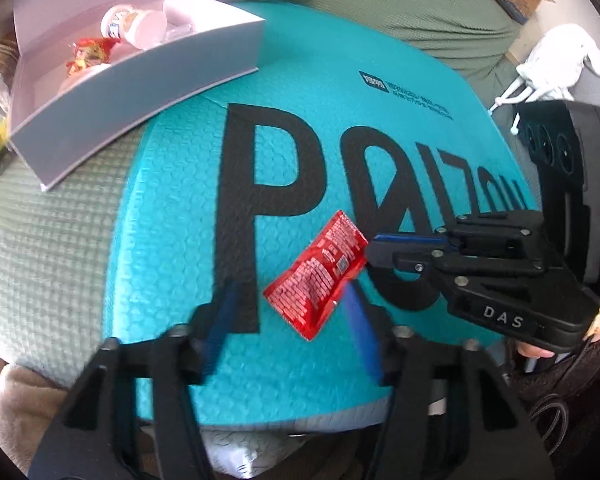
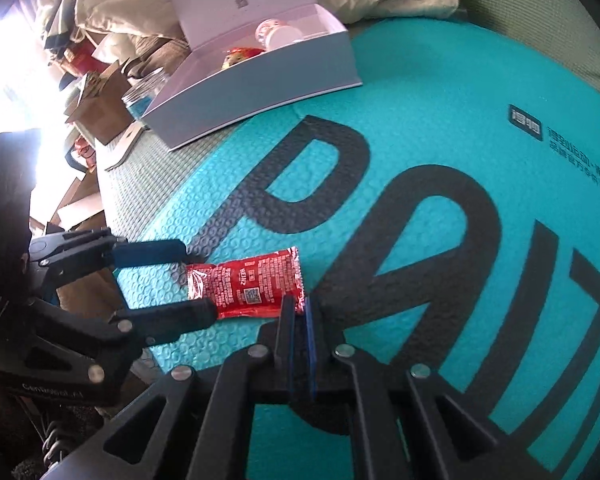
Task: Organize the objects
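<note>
Thin red sauce packet [image 2: 246,283], light and floppy, likely slippery; right claw [image 2: 300,306] clenched on its edge, left claw [image 2: 196,280] released around it.

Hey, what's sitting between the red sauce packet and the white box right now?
Nothing but bare teal bubble mailer with its black lettering lies between the red sauce packet and the white box. Both wrist views show it.
</note>
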The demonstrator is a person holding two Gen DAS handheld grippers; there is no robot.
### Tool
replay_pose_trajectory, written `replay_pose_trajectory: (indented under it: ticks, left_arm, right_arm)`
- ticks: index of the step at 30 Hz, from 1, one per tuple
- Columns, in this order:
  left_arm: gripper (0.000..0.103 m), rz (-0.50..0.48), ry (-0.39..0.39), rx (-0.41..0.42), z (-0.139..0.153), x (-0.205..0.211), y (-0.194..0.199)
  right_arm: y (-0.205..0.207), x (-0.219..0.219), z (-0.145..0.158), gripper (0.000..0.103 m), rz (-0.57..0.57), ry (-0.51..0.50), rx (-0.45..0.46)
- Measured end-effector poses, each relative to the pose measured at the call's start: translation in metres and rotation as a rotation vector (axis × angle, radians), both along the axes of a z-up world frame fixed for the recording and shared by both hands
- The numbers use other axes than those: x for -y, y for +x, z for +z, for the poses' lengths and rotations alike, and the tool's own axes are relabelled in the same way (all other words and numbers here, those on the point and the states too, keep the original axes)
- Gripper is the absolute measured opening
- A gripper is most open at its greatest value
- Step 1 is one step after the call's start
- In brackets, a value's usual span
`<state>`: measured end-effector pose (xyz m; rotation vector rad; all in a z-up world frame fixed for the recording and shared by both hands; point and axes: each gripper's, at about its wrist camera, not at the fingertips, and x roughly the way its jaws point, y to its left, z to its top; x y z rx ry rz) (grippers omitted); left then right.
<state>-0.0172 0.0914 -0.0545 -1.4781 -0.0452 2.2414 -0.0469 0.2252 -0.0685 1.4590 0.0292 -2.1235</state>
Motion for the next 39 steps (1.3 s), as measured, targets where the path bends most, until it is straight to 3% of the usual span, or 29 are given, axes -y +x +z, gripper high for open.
replay_pose_trajectory:
  ticks: [1,5,7,10,22,27,32,38,39]
  left_arm:
    - [0.068,0.004,-0.017,-0.004,0.001,0.002,0.002]
    - [0.068,0.012,-0.021,0.002,0.001,0.005,0.003]
    - [0.068,0.018,-0.011,0.011,0.001,0.009,0.003]
    - [0.068,0.031,0.017,0.024,0.0,0.016,0.006]
    - [0.068,-0.041,-0.041,-0.002,-0.002,0.001,0.014]
    - [0.059,-0.039,0.01,-0.006,-0.004,0.007,0.009]
    - [0.042,-0.029,-0.01,-0.027,-0.006,0.009,0.007]
    - [0.035,-0.05,-0.051,-0.048,-0.006,0.005,0.009]
    - [0.034,-0.048,-0.047,-0.051,-0.006,0.006,0.009]
  right_arm:
    - [0.0,0.001,0.0,0.005,0.003,-0.002,0.002]
    - [0.002,0.003,0.0,0.008,0.007,0.005,0.005]
    - [0.003,0.003,0.001,0.015,0.02,0.025,-0.011]
    - [0.004,0.002,0.004,0.035,0.033,0.071,-0.043]
    - [0.006,0.021,0.003,0.039,0.326,0.189,-0.158]
    - [0.005,0.029,0.001,0.049,0.399,0.183,-0.181]
    - [0.007,0.039,-0.001,0.049,0.449,0.181,-0.226]
    - [0.004,0.046,-0.001,0.049,0.471,0.165,-0.254]
    - [0.002,0.045,-0.002,0.044,0.462,0.137,-0.25]
